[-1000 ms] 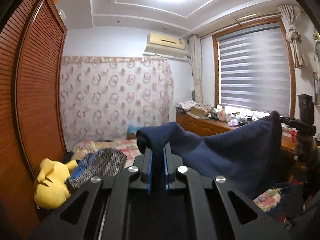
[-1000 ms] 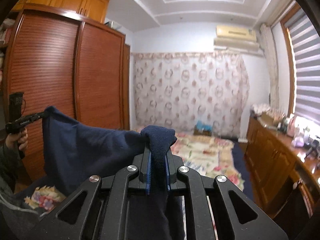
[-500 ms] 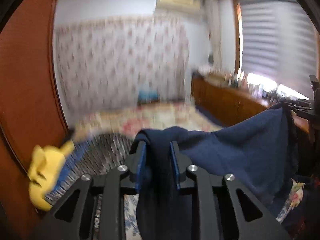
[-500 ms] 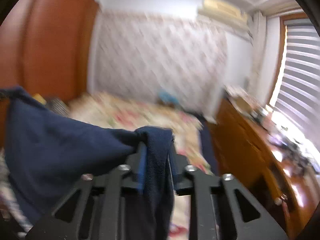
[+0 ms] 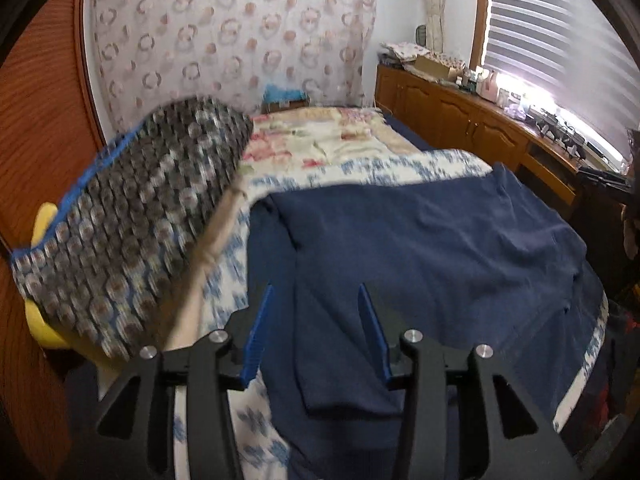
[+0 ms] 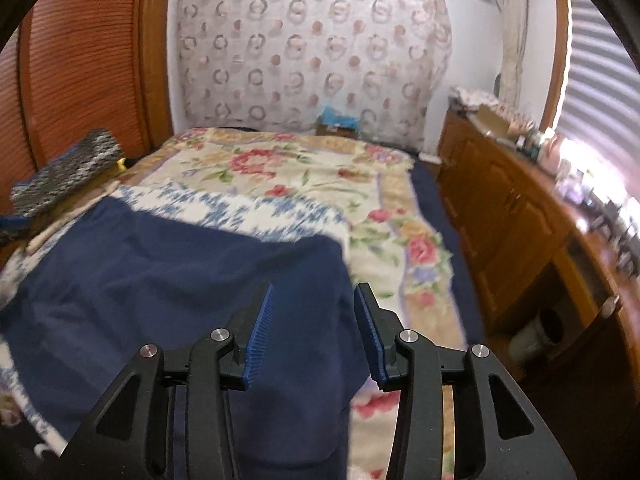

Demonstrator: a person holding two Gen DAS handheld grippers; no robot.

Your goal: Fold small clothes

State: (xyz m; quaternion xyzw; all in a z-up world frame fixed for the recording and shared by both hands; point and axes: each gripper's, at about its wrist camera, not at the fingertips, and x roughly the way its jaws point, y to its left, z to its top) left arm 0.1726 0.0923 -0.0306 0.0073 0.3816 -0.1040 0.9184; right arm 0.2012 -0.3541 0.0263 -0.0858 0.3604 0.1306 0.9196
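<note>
A navy blue garment [image 5: 432, 248] lies spread flat on the bed over a blue-and-white patterned cloth [image 5: 380, 168]. My left gripper [image 5: 316, 300] is open, its blue pads [image 5: 260, 320] standing apart just above the garment's left part. In the right wrist view the same garment [image 6: 168, 272] lies on the left and middle. My right gripper [image 6: 314, 300] is open over its right edge, holding nothing.
A floral bedspread [image 6: 280, 168] covers the bed. A grey patterned pillow [image 5: 132, 216] and a yellow plush toy [image 5: 44, 216] sit at the left by the wooden wardrobe [image 6: 80, 60]. A wooden cabinet [image 6: 520, 216] with clutter runs along the right under the window.
Both grippers held the garment up in the air, shut on its corners. They have come down to the bed, laid it flat, and opened, letting go.
</note>
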